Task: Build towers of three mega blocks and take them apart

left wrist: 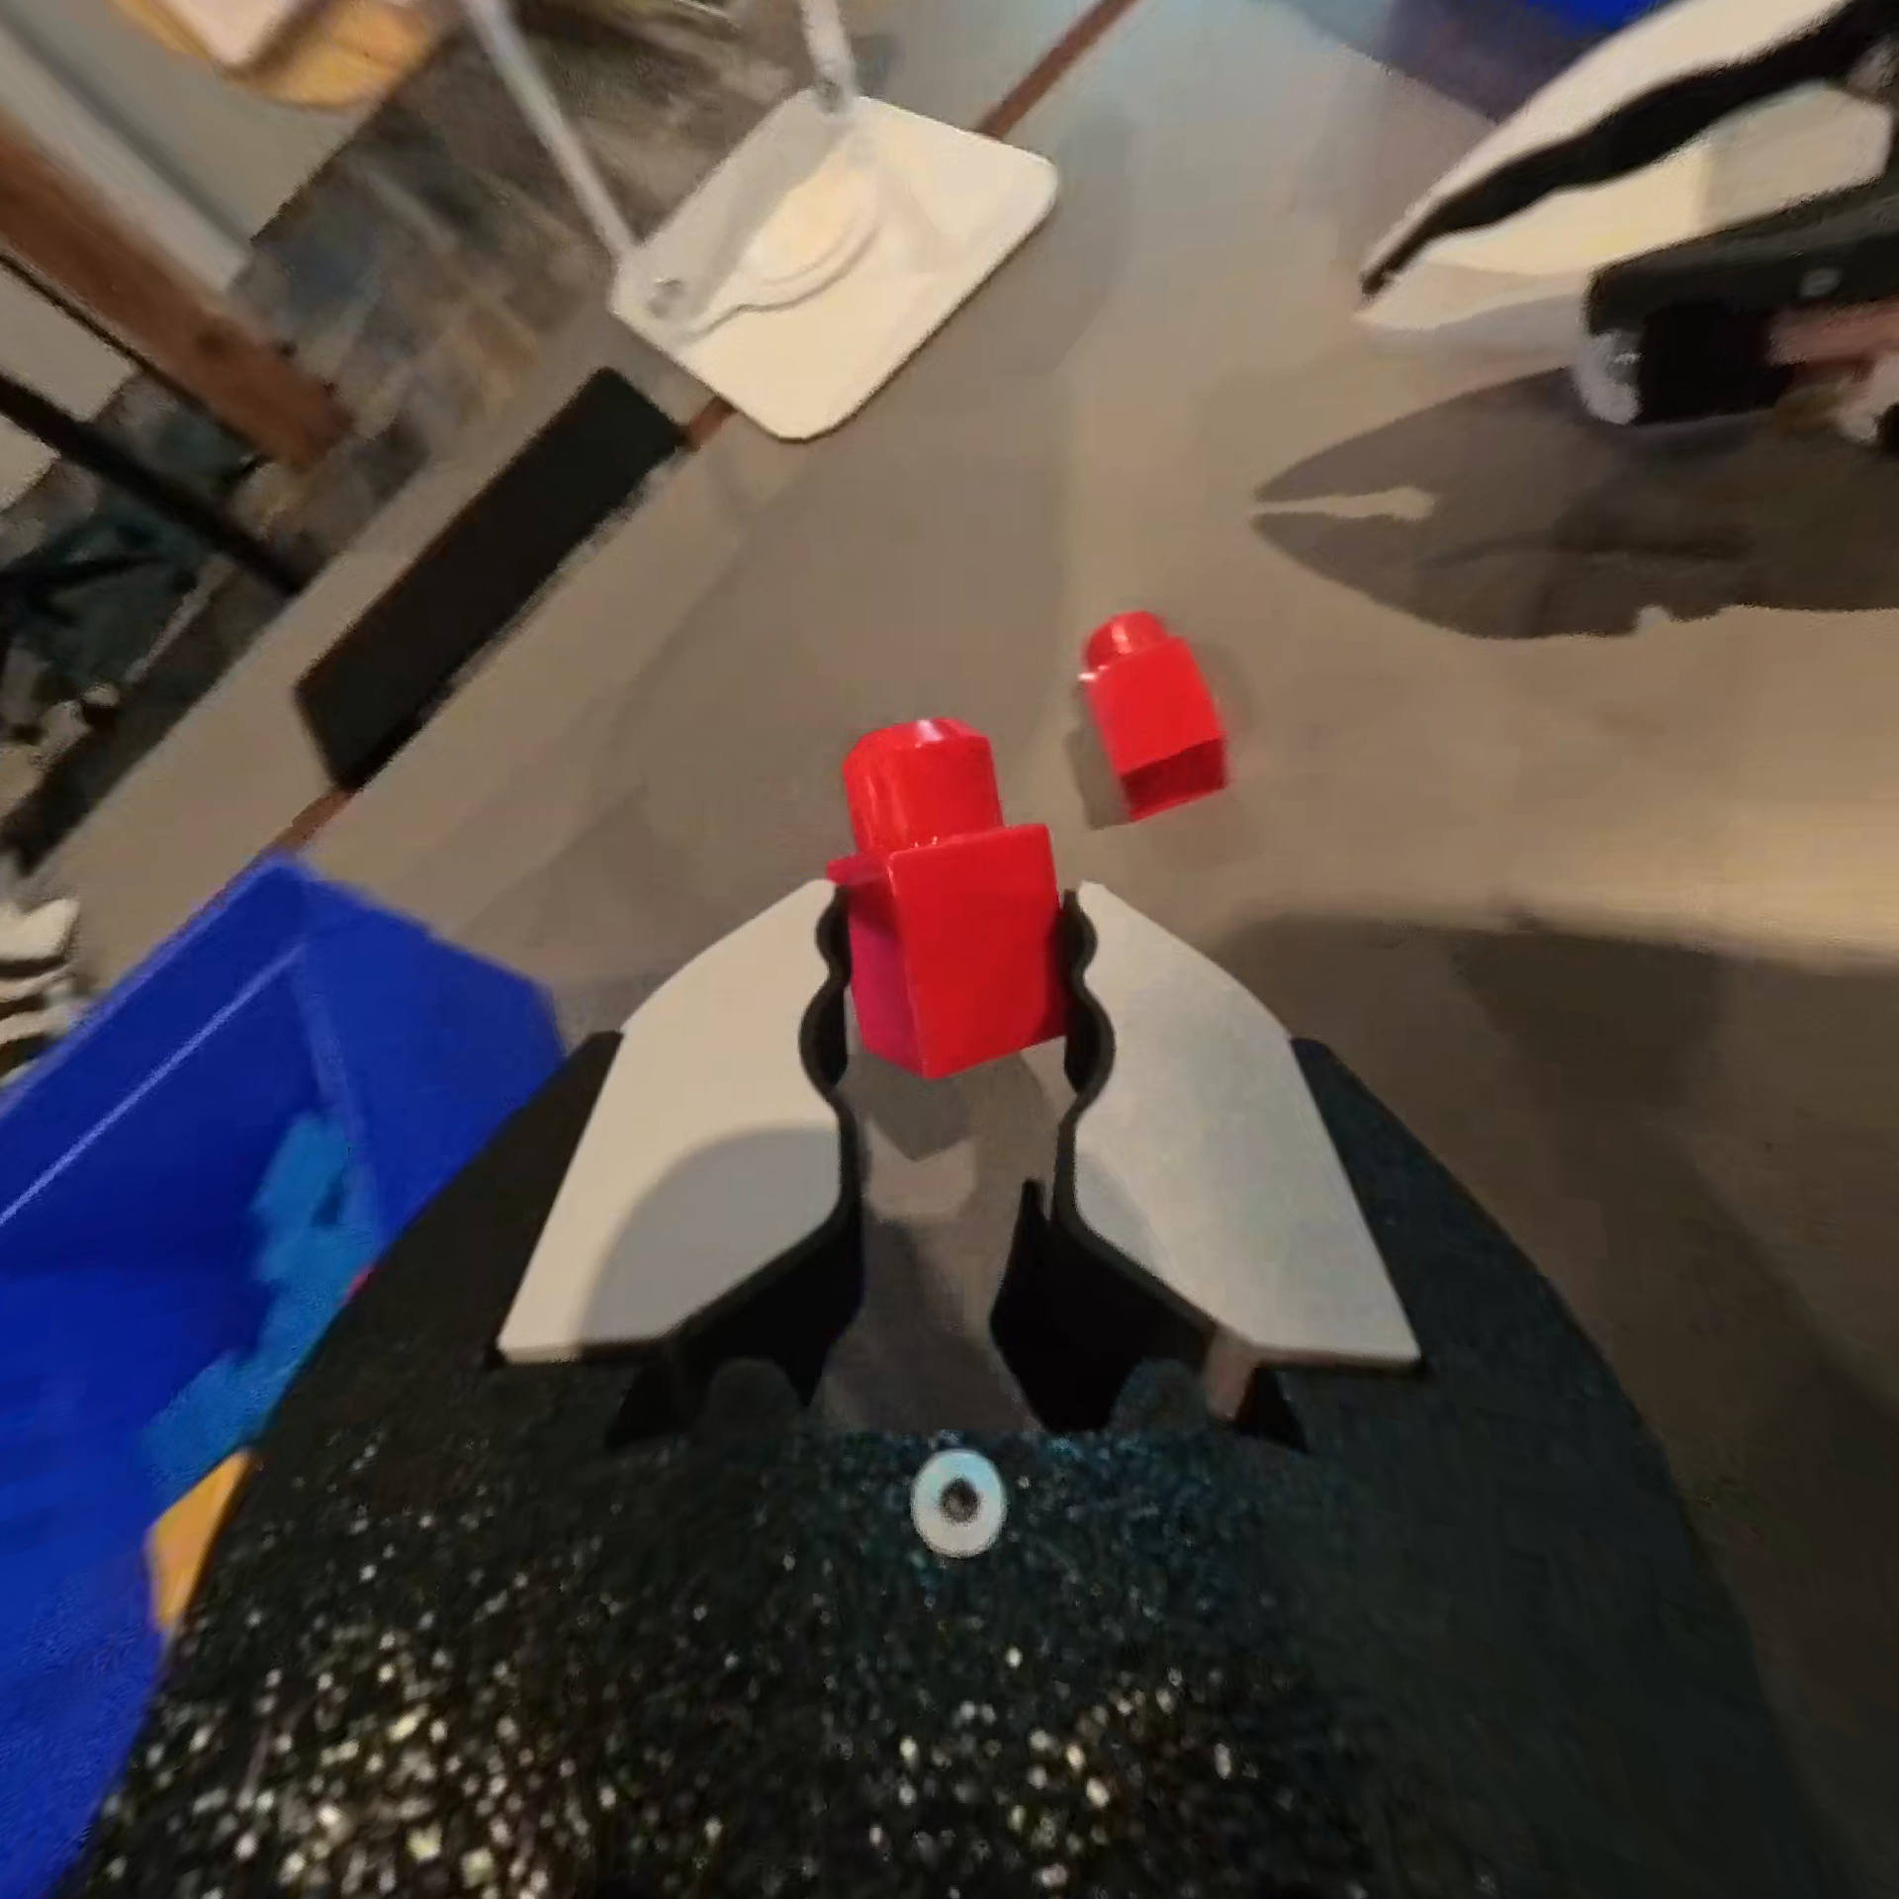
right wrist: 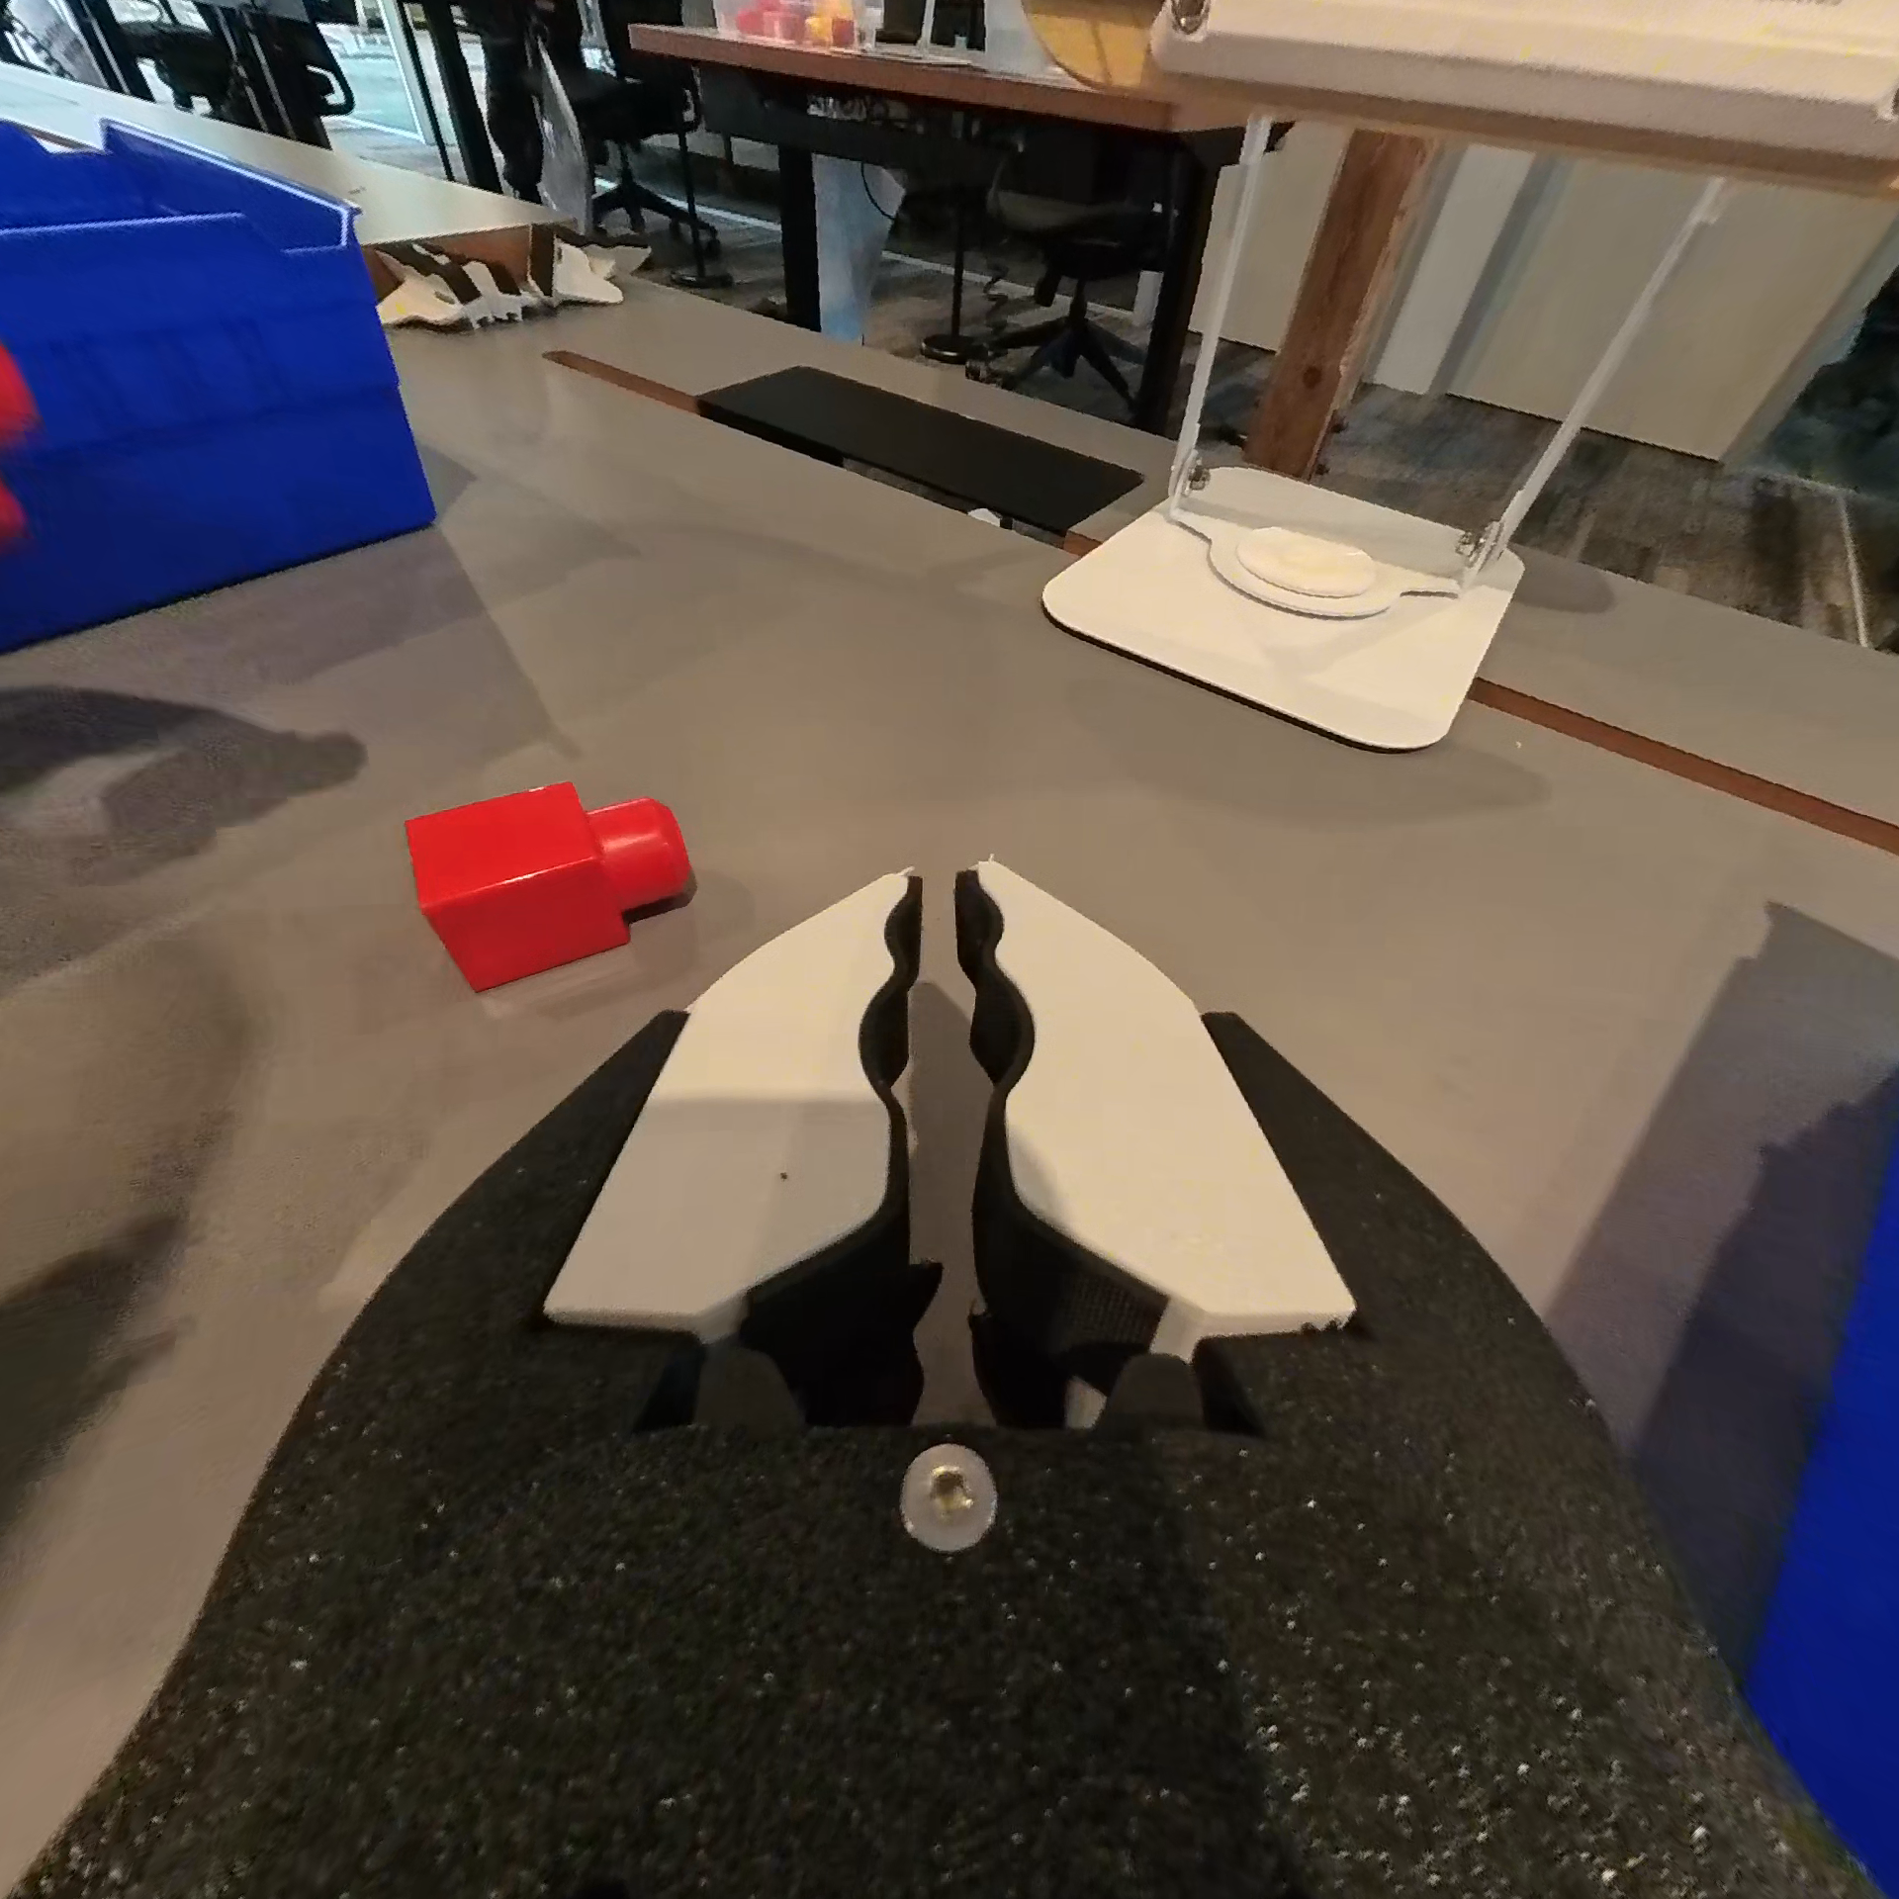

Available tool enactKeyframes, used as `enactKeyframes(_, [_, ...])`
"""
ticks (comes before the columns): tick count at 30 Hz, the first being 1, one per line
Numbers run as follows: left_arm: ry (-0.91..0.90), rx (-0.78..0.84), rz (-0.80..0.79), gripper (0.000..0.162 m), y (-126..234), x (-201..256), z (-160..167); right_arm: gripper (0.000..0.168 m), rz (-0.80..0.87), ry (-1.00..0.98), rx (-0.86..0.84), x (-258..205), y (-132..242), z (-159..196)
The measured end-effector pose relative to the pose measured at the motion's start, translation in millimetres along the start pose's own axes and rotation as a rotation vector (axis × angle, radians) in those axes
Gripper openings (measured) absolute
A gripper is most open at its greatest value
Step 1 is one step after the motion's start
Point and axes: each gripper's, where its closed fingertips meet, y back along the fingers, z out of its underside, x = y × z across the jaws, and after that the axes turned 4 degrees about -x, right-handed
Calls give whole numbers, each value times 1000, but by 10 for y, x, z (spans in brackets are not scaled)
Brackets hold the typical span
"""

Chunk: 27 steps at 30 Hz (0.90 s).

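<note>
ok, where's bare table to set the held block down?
Bare grey table between the lying red block and the white stand base; also right of the right gripper. Crowded at the blue bin. The left gripper holds the other red block.

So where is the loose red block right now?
The loose red block lies on its side on the grey table, left of the right gripper tips in the right wrist view, blue bin behind it.
</note>
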Motion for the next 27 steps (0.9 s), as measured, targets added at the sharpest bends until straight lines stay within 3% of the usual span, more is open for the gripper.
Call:
enactKeyframes(1, [-5,-8,19,39,-131,94,7,7,-2,-3,0,1,2,0])
enactKeyframes(8, [36,-41,84,38,-590,350,157,7,-63,-25,-9,-48,12,16])
enactKeyframes(27, [438,38,445,38,-675,510,169,7,-96,-26,-19,-98,7,27])
